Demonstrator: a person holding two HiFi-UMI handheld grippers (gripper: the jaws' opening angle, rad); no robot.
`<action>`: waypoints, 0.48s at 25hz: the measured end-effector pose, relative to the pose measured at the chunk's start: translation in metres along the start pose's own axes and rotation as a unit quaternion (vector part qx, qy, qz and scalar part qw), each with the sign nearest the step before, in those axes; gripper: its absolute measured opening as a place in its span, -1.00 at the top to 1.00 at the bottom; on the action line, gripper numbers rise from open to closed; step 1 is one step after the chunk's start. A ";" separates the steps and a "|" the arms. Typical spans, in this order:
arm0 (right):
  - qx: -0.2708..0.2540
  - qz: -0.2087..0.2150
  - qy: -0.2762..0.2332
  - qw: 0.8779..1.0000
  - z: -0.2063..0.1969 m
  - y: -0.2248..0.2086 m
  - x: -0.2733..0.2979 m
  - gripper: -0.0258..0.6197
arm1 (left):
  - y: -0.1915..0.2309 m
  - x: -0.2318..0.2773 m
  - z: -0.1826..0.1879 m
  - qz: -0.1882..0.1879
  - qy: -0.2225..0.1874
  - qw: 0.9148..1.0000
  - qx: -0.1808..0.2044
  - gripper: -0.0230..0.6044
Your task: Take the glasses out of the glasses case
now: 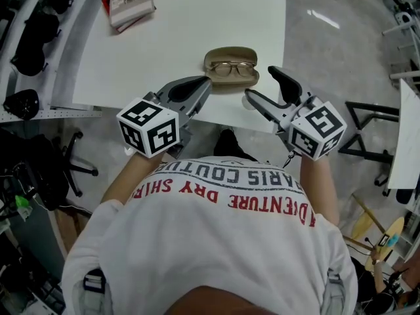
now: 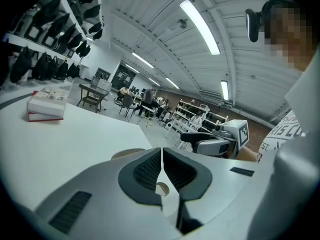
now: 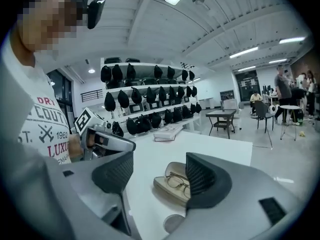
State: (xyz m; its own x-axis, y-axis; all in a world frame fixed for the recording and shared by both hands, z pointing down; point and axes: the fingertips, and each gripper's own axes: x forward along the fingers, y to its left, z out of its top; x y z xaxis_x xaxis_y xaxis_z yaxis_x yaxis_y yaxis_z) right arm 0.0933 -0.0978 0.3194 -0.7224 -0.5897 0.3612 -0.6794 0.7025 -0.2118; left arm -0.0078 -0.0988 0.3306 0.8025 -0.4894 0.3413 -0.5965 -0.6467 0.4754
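Note:
An open tan glasses case (image 1: 230,58) lies near the white table's (image 1: 164,51) front edge, with thin-framed glasses (image 1: 232,69) resting inside it. My left gripper (image 1: 204,84) hovers just left of the case with its jaws closed together and nothing between them. To the case's right, my right gripper (image 1: 260,82) stands open, empty, and points at the case. In the right gripper view the case (image 3: 165,186) and glasses (image 3: 178,181) show between the spread fingers (image 3: 204,175). The left gripper view shows only a tan sliver of the case (image 2: 126,153) past the shut pads (image 2: 150,169).
A stack of books (image 1: 130,2) sits at the table's far left corner. Racks of black bags (image 1: 36,31) line the left side. A black stand (image 1: 367,130) and another table's edge (image 1: 403,136) are to the right on the grey floor.

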 end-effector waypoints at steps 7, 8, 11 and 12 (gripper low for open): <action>-0.012 0.031 0.052 0.998 -0.020 -0.024 0.033 -0.09 | 0.018 0.017 0.001 0.017 0.004 1.000 -0.014 0.81; -0.017 0.036 0.061 0.997 -0.024 -0.025 0.037 -0.09 | 0.020 0.018 0.001 0.019 0.004 1.000 -0.016 0.81; -0.030 0.050 0.089 0.994 -0.035 -0.032 0.052 -0.09 | 0.026 0.023 0.000 0.026 0.005 0.999 -0.021 0.81; -0.037 0.053 0.098 0.993 -0.038 -0.035 0.057 -0.09 | 0.029 0.024 0.000 0.029 0.005 0.999 -0.023 0.81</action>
State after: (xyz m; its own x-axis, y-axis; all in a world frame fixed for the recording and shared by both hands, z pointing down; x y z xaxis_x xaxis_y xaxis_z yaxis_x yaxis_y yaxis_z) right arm 0.0807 -0.1404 0.3822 -0.7459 -0.4268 0.5115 -0.5840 0.7883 -0.1938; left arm -0.0059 -0.1296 0.3526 0.7674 -0.5186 0.3770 -0.6404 -0.5903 0.4914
